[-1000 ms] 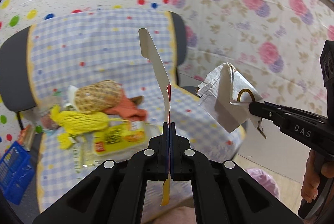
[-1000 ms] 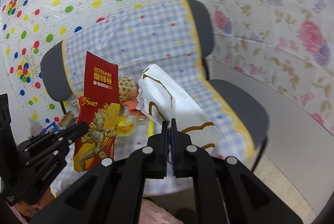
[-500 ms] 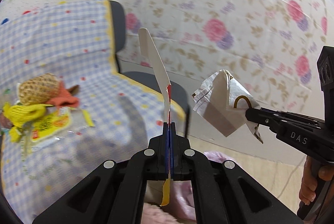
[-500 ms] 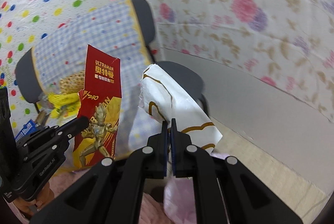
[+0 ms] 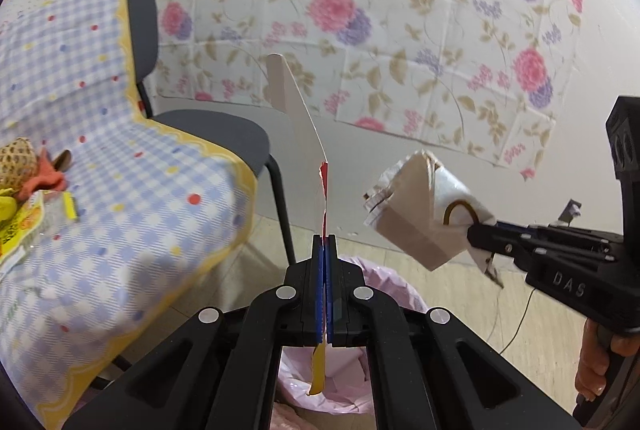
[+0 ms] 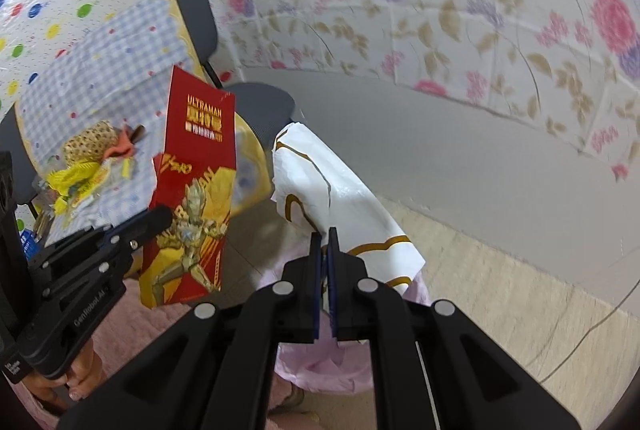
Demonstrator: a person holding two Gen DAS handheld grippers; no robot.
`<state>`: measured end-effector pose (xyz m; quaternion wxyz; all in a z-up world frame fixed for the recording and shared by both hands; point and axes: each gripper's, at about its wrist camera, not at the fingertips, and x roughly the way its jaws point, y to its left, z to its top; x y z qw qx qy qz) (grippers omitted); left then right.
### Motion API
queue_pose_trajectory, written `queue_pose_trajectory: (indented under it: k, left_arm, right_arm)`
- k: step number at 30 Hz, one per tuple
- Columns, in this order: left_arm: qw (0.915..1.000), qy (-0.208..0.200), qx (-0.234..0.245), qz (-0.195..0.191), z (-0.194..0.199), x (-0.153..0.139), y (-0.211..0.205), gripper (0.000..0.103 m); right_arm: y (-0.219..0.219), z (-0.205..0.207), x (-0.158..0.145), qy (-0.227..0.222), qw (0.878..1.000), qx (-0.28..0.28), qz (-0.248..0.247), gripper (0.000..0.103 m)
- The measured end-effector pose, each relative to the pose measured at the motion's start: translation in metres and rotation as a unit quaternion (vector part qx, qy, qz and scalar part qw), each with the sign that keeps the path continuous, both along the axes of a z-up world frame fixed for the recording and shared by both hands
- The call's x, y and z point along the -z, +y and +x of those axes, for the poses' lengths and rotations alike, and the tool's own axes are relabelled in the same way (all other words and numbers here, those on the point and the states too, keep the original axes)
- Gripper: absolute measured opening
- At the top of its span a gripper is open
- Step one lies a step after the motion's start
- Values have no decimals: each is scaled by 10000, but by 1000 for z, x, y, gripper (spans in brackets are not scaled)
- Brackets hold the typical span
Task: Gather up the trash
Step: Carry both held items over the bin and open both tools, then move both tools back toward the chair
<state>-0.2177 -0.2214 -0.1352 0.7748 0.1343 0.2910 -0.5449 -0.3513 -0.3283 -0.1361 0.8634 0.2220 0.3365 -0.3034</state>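
Floral sheeting backs the chair (image 5: 208, 133), whose seat carries the remaining trash (image 6: 86, 165). Over the pink bin (image 6: 340, 370), my left gripper (image 5: 325, 250) pinches a stiff, light red carton (image 6: 192, 189), long axis upright. My right gripper (image 6: 325, 242) clamps a limp white bag (image 6: 320, 181), edge-held, crushable.

Pink-lined bin (image 5: 384, 294) sits below both grippers, mouth open upward, nothing across it. Left gripper (image 5: 324, 250) pinches a red card (image 6: 192, 185) that sticks up ahead of it; right gripper (image 6: 324, 242) pinches a white wrapper (image 6: 320, 185) (both block the forward view). Chair (image 5: 216, 129) with checked cloth (image 5: 132, 189) crowds the left, its leg just beside the bin. Floor (image 6: 520, 286) and wall side to the right stand free.
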Motion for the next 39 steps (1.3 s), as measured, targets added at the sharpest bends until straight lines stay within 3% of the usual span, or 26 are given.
queue_pose_trajectory:
  k: [9, 11, 16, 19, 26, 34, 39]
  left_arm:
    - [9993, 94, 75, 367, -1, 18, -24, 4]
    - [9988, 198, 75, 441, 4, 23, -29, 5]
    - [9981, 386, -40, 481, 14, 27, -27, 31]
    - [9981, 365, -286, 411, 25, 19, -17, 41]
    - [9955, 186, -881, 280, 51, -4, 13, 42]
    - [9894, -82, -1436, 212, 73, -26, 39, 42]
    - [9802, -225, -1935, 361, 95, -33, 60, 42]
  right_arm:
    - [-13, 0, 26, 135, 9992, 18, 383, 4]
    - [-17, 1, 33, 140, 9988, 30, 462, 8]
    - [-21, 4, 42, 162, 9981, 56, 600, 32]
    - [-21, 1, 34, 100, 9986, 89, 513, 34]
    - [-12, -6, -12, -337, 9991, 60, -233, 34]
    - [-9, 36, -23, -505, 9976, -415, -230, 34]
    - [4, 75, -31, -621, 9941, -876, -135, 34]
